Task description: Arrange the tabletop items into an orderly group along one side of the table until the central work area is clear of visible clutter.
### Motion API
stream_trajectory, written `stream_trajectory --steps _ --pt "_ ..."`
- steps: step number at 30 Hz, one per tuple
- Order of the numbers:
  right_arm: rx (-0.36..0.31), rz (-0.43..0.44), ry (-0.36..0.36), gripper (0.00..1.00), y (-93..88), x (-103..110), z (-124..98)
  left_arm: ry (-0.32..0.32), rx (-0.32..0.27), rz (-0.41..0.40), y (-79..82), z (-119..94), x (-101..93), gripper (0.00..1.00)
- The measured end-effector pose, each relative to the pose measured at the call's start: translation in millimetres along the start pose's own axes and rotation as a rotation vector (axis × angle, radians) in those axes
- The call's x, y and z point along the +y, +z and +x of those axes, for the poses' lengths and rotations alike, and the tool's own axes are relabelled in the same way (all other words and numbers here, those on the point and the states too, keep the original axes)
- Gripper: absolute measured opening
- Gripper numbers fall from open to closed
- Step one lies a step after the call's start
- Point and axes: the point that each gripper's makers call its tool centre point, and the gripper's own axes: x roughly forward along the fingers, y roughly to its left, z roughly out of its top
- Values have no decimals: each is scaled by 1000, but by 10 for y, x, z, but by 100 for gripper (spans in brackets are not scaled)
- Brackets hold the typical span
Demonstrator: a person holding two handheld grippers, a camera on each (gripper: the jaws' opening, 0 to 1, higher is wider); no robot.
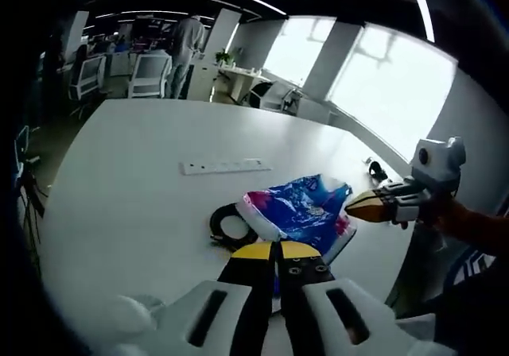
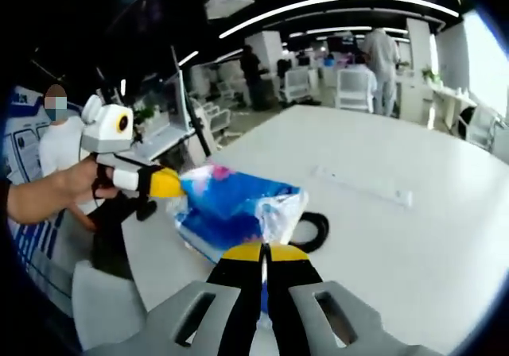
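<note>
bag: blue, pink and white plastic bag (image 1: 306, 209) lying crumpled on the white table (image 1: 143, 213), pretty much between my two claws

left claw: my left claw (image 1: 276, 250) looks clenched, yellow tips pressed together right at the near edge of the bag; can't tell if any plastic is pinched in there

right claw: my right claw (image 2: 265, 252) is clenched too, tips meeting at the bag's edge from the opposite side; again can't tell if it's got hold of anything

cable: black coiled cable (image 1: 231, 227) sits right beside the bag, partly tucked under it

power strip: long white power strip (image 1: 225, 166) lies further out on the table, well apart from the bag
</note>
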Motion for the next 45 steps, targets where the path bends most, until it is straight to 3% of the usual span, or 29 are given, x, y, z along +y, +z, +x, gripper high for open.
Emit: stream_trajectory --steps 15,45 --pt "6 30 -25 0 -193 -101 -176 -31 23 10 -107 140 -194 0" --pt "17 74 -55 0 -429 -277 -351 -67 58 15 -237 364 -400 0"
